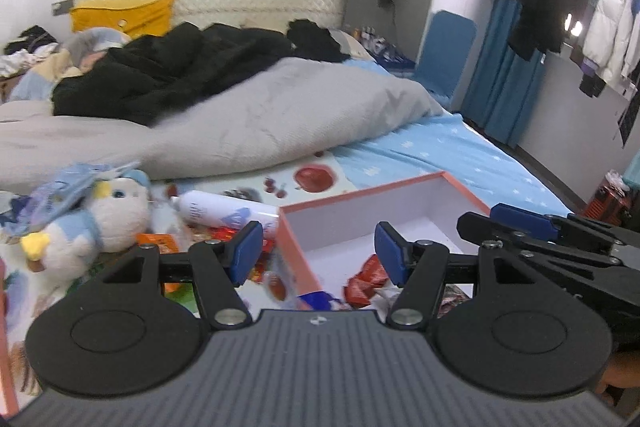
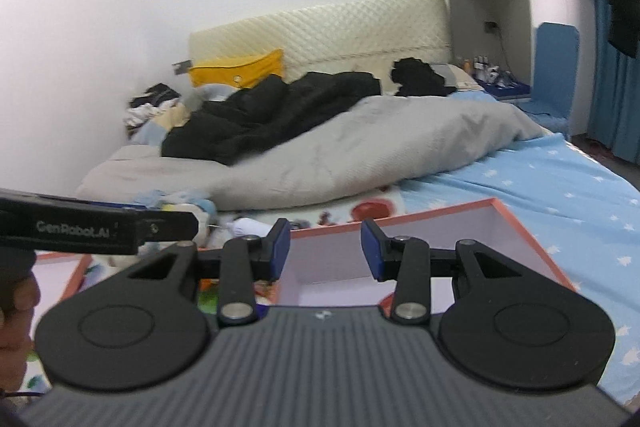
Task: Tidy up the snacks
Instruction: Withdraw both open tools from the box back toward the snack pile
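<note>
On the bed sits a shallow cardboard box point(image 1: 404, 203) with a salmon-pink rim and white inside walls. A crinkled red snack wrapper point(image 1: 366, 281) lies at its near end, with more bright packets point(image 1: 160, 241), blurred, on the printed sheet to the left. Only the left wrist view shows the plush penguin point(image 1: 104, 215) and the white bottle point(image 1: 218, 209) beside it. The left tool point(image 1: 318, 253) is spread with nothing between its blue pads; the right tool point(image 2: 325, 250) also stands apart, empty.
</note>
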Motion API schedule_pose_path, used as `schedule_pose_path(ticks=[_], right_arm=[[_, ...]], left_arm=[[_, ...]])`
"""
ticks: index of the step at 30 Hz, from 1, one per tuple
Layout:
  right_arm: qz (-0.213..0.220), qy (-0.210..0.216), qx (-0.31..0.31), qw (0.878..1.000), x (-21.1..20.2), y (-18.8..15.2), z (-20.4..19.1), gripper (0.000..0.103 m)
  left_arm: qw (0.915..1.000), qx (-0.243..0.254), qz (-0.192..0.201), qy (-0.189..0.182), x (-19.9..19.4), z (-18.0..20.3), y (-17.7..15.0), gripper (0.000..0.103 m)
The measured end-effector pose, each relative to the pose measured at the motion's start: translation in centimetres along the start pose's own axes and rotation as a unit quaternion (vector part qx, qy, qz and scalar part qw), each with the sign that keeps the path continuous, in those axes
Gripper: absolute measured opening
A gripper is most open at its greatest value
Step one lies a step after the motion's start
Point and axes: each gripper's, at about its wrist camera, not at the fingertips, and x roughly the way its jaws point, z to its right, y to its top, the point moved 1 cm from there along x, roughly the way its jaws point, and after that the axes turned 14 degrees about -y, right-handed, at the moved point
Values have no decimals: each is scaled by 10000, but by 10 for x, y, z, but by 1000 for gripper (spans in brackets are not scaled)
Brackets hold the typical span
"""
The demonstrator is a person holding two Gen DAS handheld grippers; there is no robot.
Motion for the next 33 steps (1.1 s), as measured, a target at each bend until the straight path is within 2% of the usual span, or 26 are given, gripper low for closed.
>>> schedule_pose_path(ticks=[10,17,27,33], right_arm=[[22,339,-72,9994,-28,-18,-40,42],[-51,426,-192,9989,-44,-36,-62,42],[-224,460,-287,9983,-57,-69,-91,43],[-347,376,-40,9987,-65,-91,-94,43]], left_arm=[[9991,-357,50,203,-52,-30,-40,67],[9979,-546,47,340,-83,-43,-75,67],[9962,-788,21,382,-105,-64,-113,67],[9975,-573,-72,413,-113,-62,-131,68]])
